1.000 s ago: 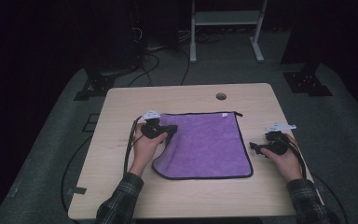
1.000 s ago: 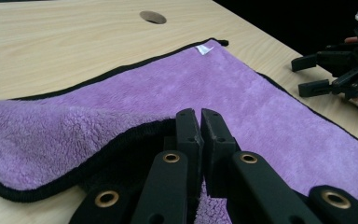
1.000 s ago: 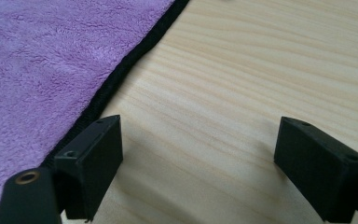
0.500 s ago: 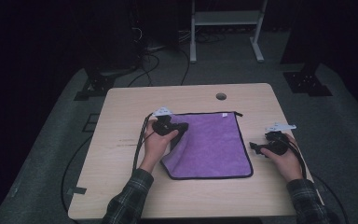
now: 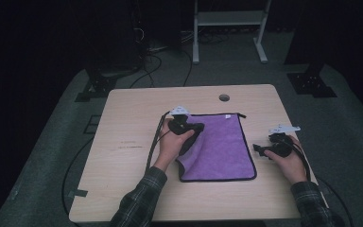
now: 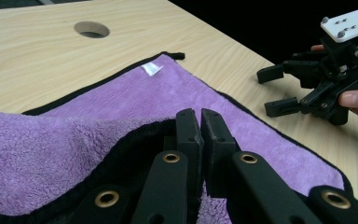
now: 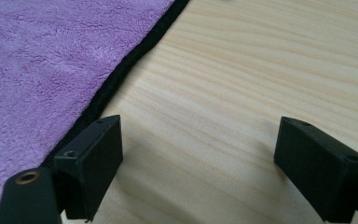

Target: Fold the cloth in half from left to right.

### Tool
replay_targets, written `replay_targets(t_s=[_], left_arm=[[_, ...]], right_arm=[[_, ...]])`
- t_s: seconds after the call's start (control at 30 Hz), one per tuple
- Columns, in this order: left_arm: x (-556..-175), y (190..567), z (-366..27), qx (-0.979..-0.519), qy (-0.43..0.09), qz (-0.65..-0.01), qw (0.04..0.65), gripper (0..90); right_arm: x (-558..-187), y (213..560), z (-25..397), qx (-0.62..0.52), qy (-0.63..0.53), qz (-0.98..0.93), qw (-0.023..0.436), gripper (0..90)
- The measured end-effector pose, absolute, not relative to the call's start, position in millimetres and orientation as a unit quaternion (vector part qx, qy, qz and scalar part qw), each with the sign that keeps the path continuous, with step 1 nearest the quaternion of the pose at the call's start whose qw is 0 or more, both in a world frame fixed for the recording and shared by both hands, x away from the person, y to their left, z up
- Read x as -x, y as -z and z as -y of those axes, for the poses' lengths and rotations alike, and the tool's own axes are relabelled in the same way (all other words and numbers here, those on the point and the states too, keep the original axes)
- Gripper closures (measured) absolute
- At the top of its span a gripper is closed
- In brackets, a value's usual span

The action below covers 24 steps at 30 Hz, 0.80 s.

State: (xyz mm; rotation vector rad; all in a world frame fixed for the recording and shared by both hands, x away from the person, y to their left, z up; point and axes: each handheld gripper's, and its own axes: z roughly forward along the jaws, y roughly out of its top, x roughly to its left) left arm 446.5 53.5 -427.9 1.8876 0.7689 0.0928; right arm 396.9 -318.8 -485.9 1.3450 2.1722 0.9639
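Pinching purple cloth (image 5: pixel 222 142) edge: left tongs (image 6: pixel 200 122); right tongs (image 7: pixel 198 168) spread, on table (image 5: pixel 127 127).

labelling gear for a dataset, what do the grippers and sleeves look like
Both are black two-finger tools. The left gripper and the right gripper each carry a pale grey plate with screw heads on top and trail a black cable. Brass-coloured rivets sit in the linkage behind the blocky fingers. The sleeves are dark plaid.
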Motion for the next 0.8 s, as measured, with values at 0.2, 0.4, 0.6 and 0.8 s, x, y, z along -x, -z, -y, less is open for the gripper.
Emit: replay_targets(t_s=[0.2, 0.4, 0.6, 0.8], left_arm=[[-451, 428, -37, -0.79, -0.032, -0.317, 0.524, 86.5], [-456, 430, -20, -0.793, -0.025, -0.312, 0.523, 86.6], [-459, 432, -3, -0.795, -0.015, -0.306, 0.524, 86.6], [-461, 433, 14, -0.795, -0.006, -0.301, 0.527, 86.6]], right_arm=[[-397, 486, 319, -0.482, -0.346, -0.779, 0.204, 14.3], [-397, 486, 319, -0.482, -0.346, -0.779, 0.204, 14.3], [-397, 486, 319, -0.482, -0.346, -0.779, 0.205, 14.3], [-397, 486, 319, -0.482, -0.346, -0.779, 0.204, 14.3]])
